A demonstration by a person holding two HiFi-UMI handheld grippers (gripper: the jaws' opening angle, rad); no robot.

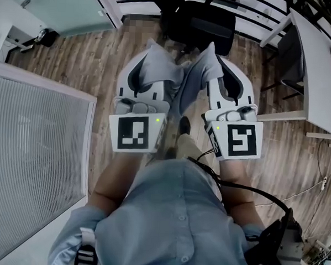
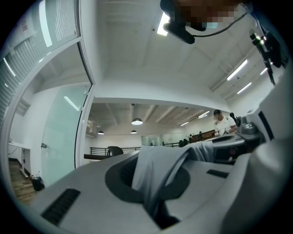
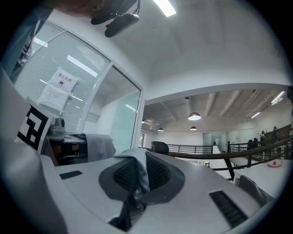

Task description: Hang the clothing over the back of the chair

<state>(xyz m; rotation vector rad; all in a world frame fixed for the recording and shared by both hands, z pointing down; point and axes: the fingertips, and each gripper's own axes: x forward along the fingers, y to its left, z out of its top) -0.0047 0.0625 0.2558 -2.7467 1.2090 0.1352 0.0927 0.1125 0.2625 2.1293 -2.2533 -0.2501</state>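
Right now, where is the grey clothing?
In the head view's centre, the grey clothing hangs between the left hand-held gripper and the right hand-held gripper, pinched in both, just short of the black office chair at top.

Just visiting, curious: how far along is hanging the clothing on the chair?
Done: the grey fabric garment is picked up. In hand: left gripper and right gripper fingers are shut on it, short of the black office chair. Left: draping it over that chair's back.
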